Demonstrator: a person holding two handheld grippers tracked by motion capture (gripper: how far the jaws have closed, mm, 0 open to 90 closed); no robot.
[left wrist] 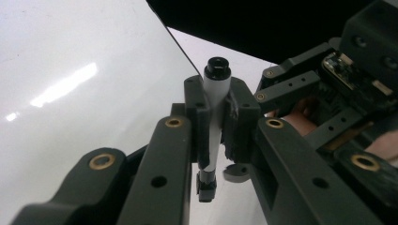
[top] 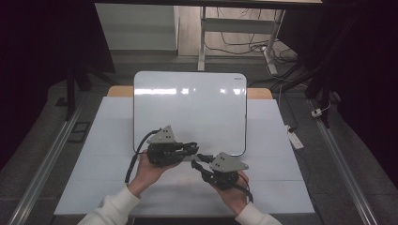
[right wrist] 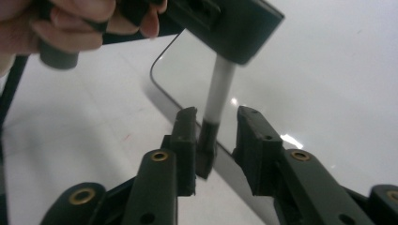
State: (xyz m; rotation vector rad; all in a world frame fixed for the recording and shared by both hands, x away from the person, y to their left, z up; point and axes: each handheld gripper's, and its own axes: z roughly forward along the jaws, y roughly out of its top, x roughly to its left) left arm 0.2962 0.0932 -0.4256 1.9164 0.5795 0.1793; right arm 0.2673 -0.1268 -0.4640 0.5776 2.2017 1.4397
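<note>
A white marker (left wrist: 217,101) with black ends is clamped upright between the jaws of my left gripper (left wrist: 216,110), which is shut on its barrel. In the high view my left gripper (top: 193,148) hovers over the whiteboard's (top: 189,110) near edge, jaws pointing right. My right gripper (top: 197,160) faces it from the lower right. In the right gripper view the marker (right wrist: 219,89) hangs down from the left gripper's body (right wrist: 225,23), and its black lower end (right wrist: 206,140) sits between my right gripper's (right wrist: 215,126) jaws. It is close against the left jaw, with a gap to the right one, so that gripper is open.
The whiteboard lies flat on a white table top (top: 112,140), its surface glossy and unmarked. A desk frame with cables (top: 244,42) stands beyond the table. Metal rails (top: 47,159) run along both sides of the table.
</note>
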